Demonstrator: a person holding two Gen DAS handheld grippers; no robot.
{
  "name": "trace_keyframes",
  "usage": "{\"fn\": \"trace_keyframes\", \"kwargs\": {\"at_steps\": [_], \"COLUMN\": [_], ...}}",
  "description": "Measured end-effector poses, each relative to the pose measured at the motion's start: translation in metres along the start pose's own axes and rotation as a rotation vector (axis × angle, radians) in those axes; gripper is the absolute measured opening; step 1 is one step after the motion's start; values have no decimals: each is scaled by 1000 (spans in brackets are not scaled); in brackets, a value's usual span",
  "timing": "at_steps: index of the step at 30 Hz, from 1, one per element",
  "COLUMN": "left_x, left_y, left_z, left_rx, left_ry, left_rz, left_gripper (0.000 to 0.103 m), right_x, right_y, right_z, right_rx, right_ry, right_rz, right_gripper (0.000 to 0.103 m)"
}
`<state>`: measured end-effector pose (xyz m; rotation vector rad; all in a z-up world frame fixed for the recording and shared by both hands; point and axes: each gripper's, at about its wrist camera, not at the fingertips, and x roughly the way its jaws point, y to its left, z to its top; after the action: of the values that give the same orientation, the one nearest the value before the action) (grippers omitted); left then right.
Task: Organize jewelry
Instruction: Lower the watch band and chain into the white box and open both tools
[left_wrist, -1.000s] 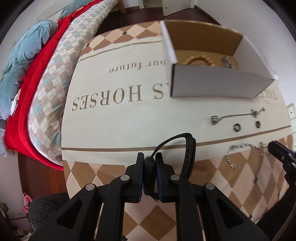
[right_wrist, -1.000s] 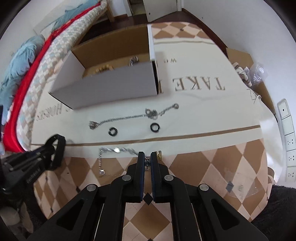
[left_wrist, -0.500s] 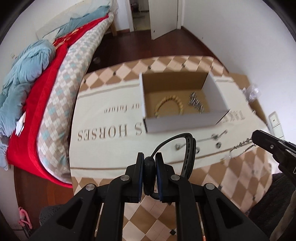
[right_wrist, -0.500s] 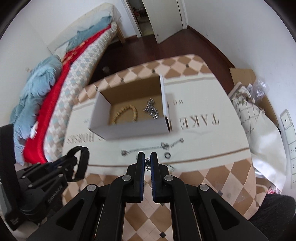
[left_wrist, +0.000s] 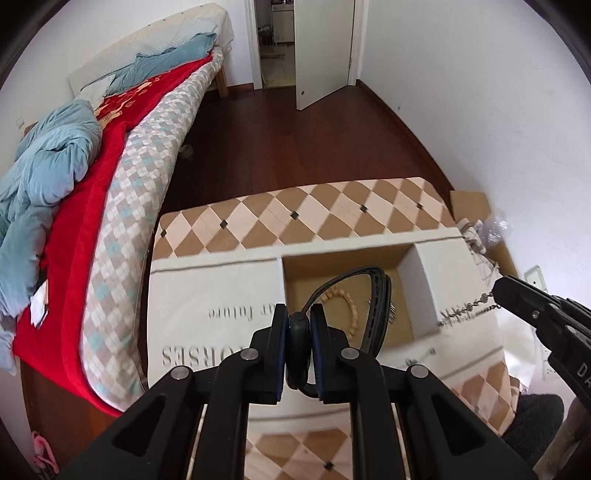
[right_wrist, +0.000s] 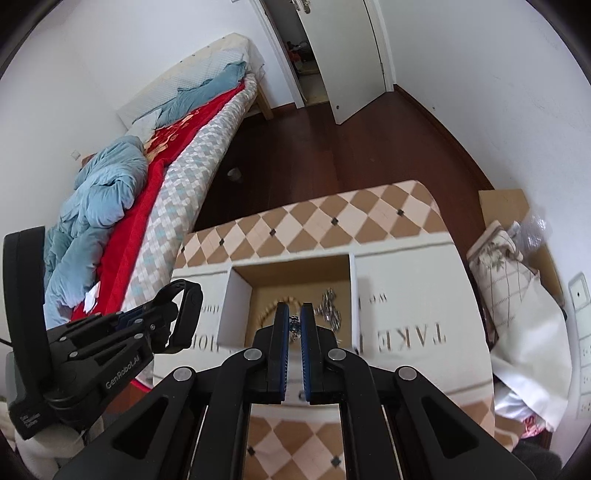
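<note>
My left gripper (left_wrist: 298, 314) is shut on a black wristband (left_wrist: 376, 306) and holds it high above the open cardboard box (left_wrist: 421, 273). My right gripper (right_wrist: 294, 314) is shut on a silver chain (left_wrist: 469, 306), which hangs from its tips over the box's right wall. The box (right_wrist: 236, 295) holds a wooden bead bracelet (left_wrist: 351, 310) and a silver chain piece (right_wrist: 330, 310). The left gripper and wristband (right_wrist: 188, 314) also show at the left of the right wrist view.
The box stands on a table with a cream printed cloth (left_wrist: 207, 314) over a tan diamond pattern. Small jewelry pieces (left_wrist: 424, 354) lie in front of the box. A bed (left_wrist: 122, 192) runs along the left. Bags (right_wrist: 517, 280) sit by the right wall.
Both grippers have risen well above the table with the wristband and the silver chain. The chain has left the cloth. The box now lies right below both grippers.
</note>
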<state>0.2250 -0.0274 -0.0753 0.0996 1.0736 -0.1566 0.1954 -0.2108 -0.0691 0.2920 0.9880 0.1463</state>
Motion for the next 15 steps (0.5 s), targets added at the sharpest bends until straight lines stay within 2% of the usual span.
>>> {"fn": "trace_keyframes", "kwargs": {"at_steps": [6, 15], "left_x": [44, 96], "left_y": [8, -2], "left_z": [14, 7], "left_rx": [-12, -3], "left_ry": [74, 179], "left_rz": [15, 10], "left_gripper": [9, 9], "right_x": [50, 123], "right_y": [-9, -17], "right_z": [31, 47], "right_rx": [15, -18], "right_ry": [66, 177], "right_rz": [-6, -83], "right_gripper": [6, 6]}}
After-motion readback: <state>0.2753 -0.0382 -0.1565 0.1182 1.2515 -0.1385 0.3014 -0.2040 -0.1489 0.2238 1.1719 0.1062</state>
